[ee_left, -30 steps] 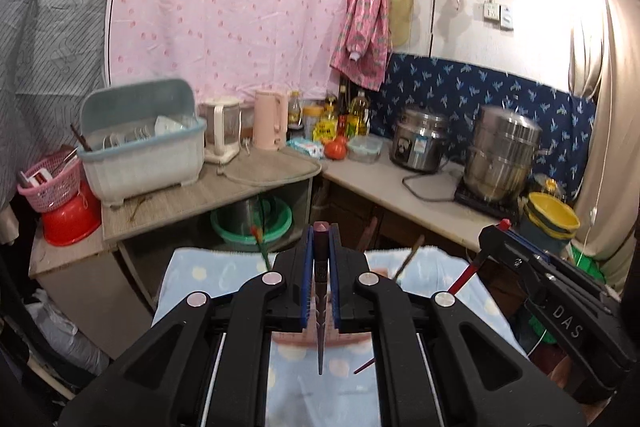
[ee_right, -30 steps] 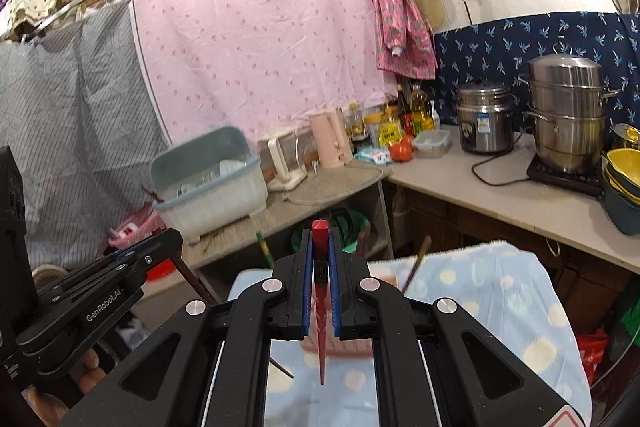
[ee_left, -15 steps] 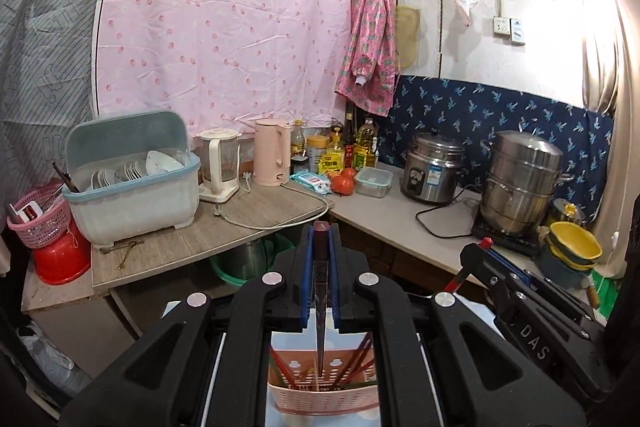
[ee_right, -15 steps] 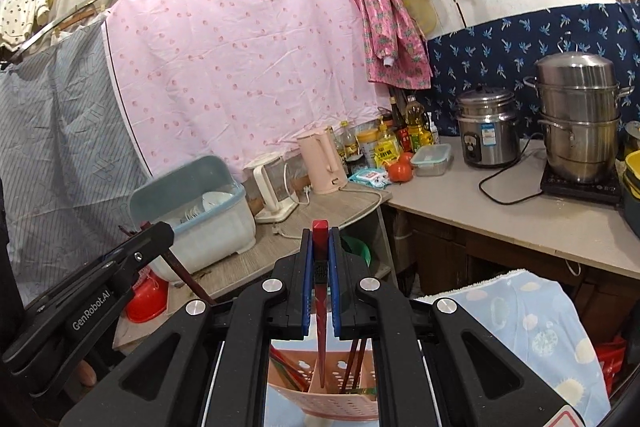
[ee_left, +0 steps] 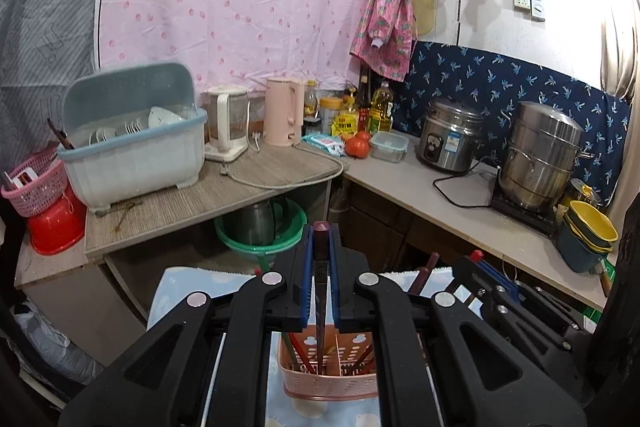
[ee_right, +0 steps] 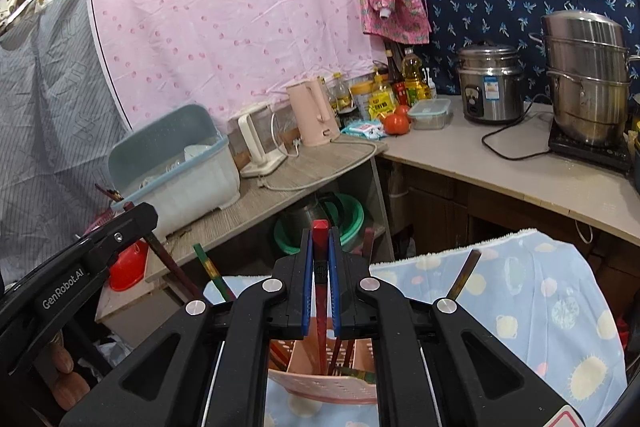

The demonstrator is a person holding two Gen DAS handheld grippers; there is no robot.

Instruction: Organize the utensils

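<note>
My left gripper (ee_left: 321, 239) is shut on a dark brown chopstick (ee_left: 320, 311), which hangs with its lower end in a pink slotted utensil holder (ee_left: 332, 387). My right gripper (ee_right: 320, 243) is shut on a red chopstick (ee_right: 321, 307) that also reaches down into the holder (ee_right: 320, 389). Several more chopsticks stand in the holder, among them a green-banded one (ee_right: 212, 275) and a brown one (ee_right: 464, 275). Each gripper shows in the other's view: the right gripper (ee_left: 480, 267) on the right, the left gripper (ee_right: 138, 223) on the left. The holder stands on a pale blue patterned cloth (ee_right: 540, 287).
Behind the cloth runs an L-shaped counter with a blue-grey dish rack (ee_left: 132, 147), a pink kettle (ee_left: 280, 111), a rice cooker (ee_left: 448, 135) and a steel steamer pot (ee_left: 540, 155). A green basin (ee_left: 260, 227) sits under the counter. A person's fingers (ee_right: 64, 367) show lower left.
Both grippers have moved forward and down with their chopsticks. The pink holder has come into clear view under the jaws, and the chopsticks' lower ends now reach into it.
</note>
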